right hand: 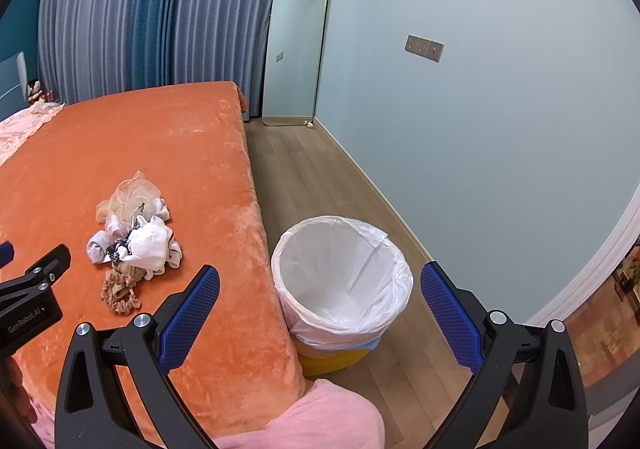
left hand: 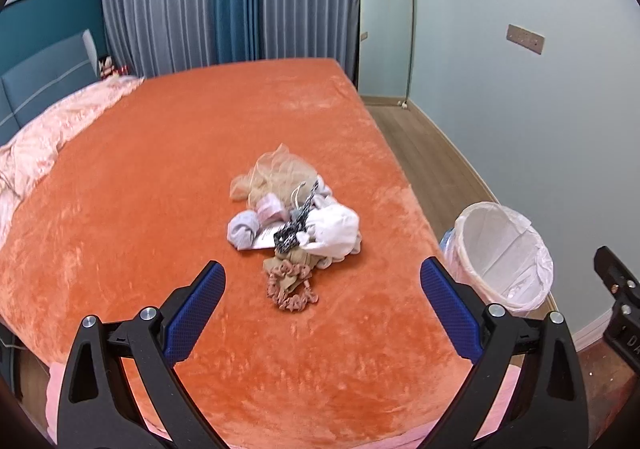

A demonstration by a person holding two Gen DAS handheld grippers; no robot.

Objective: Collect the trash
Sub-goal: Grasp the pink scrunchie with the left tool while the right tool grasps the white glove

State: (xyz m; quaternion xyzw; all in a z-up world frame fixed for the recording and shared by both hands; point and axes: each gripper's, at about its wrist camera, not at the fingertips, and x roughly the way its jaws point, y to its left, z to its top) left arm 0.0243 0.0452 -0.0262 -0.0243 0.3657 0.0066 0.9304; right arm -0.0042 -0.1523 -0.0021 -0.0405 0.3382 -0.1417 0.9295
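A small pile of trash lies on the orange bed cover: white crumpled cloth, beige netting, a paper slip, a black patterned strip and a pink scrunchie. The pile also shows in the right wrist view. A bin with a white liner stands on the floor beside the bed; it also shows in the left wrist view. My left gripper is open and empty, just short of the pile. My right gripper is open and empty, above the bed edge and the bin.
A pink quilt lies at the bed's far left. A standing mirror leans in the corner by the curtains. Wooden floor runs between the bed and the pale wall. Pink fabric hangs at the bed's near corner.
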